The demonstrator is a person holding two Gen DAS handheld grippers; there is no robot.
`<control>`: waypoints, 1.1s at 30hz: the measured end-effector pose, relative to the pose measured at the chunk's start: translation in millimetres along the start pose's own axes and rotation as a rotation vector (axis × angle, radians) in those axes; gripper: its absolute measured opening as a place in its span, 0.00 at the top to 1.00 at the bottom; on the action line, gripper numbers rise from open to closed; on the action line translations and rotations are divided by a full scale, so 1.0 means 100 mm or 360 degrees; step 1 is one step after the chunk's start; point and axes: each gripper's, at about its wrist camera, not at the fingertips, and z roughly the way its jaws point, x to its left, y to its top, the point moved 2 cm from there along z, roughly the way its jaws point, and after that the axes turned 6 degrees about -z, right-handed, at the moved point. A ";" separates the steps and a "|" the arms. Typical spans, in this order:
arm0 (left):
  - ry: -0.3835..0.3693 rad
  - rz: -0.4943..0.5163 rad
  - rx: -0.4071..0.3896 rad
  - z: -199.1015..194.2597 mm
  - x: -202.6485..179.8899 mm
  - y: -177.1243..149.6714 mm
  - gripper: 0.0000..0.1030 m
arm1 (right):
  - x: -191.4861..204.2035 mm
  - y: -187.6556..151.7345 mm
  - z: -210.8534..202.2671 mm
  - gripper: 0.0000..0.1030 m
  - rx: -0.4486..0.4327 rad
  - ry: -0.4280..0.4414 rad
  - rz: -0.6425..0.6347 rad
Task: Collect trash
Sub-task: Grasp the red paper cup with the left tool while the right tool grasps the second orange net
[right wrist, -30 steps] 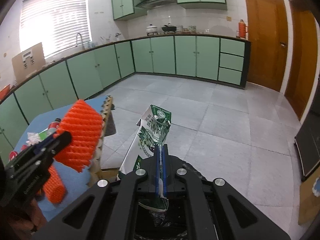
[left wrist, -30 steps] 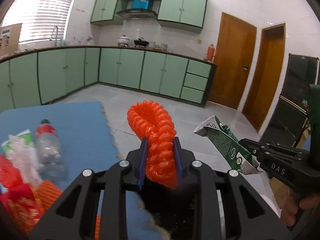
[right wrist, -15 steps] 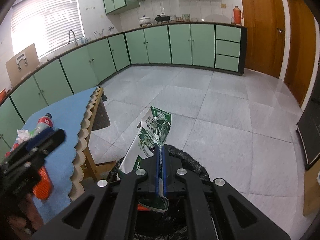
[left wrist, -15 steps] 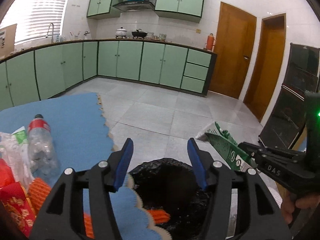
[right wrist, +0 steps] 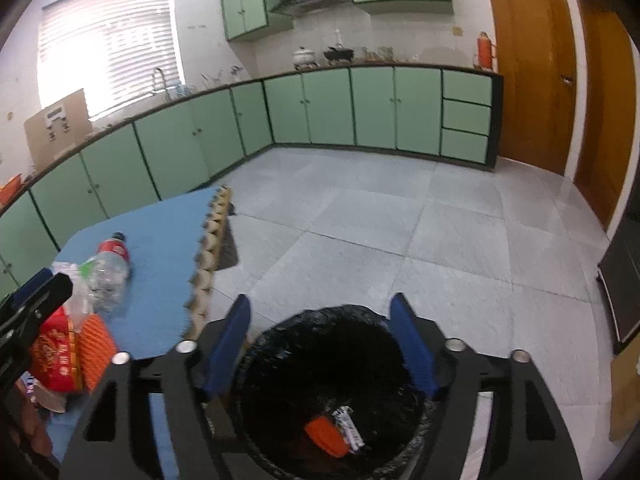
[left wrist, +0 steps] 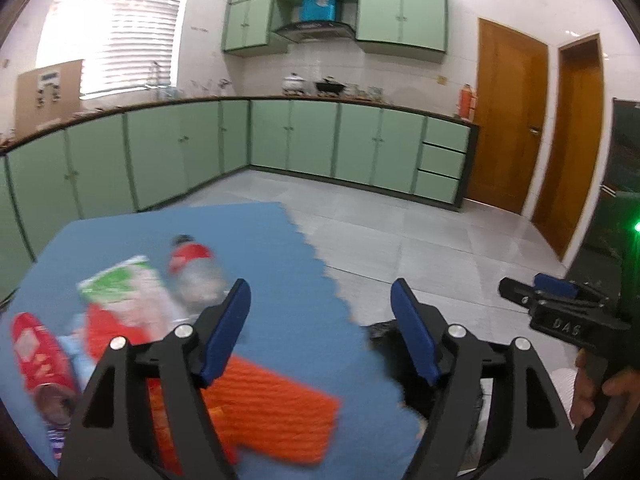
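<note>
While my right gripper (right wrist: pixel 320 344) and left gripper (left wrist: pixel 320 336), jaws just opened, hang empty: carton, orange netting in bin (right wrist: pixel 416 456); bottle (left wrist: pixel 192 268), wrappers remain ten o'clock on mat (left wrist: pixel 280 280).

On the blue mat (left wrist: pixel 276 248) lie one clear plastic bottle (right wrist: pixel 108 270), one orange foam net (left wrist: pixel 276 404), one red packet (left wrist: pixel 38 354) and one green-and-white wrapper (left wrist: pixel 120 280). The single black-lined bin (right wrist: pixel 320 360) holds one orange net (right wrist: pixel 326 436) and one flattened carton (right wrist: pixel 350 428). Two grippers.
</note>
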 end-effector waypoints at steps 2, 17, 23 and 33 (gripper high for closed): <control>0.0081 -0.0010 -0.0025 -0.16 0.18 -0.01 0.28 | 0.15 0.02 -0.04 0.22 -0.0023 0.0044 -0.0024; 0.0298 -0.0142 0.0121 -0.45 0.98 -0.47 0.21 | 1.25 -0.18 -0.20 0.20 -0.0088 0.0300 -0.0265; 0.0251 -0.0199 0.0139 -0.34 1.06 -0.54 0.22 | 1.38 -0.23 -0.21 0.20 -0.0099 0.0310 -0.0282; 0.0189 -0.0219 0.0139 -0.30 1.06 -0.55 0.55 | 1.41 -0.23 -0.17 0.20 -0.0076 0.0309 -0.0293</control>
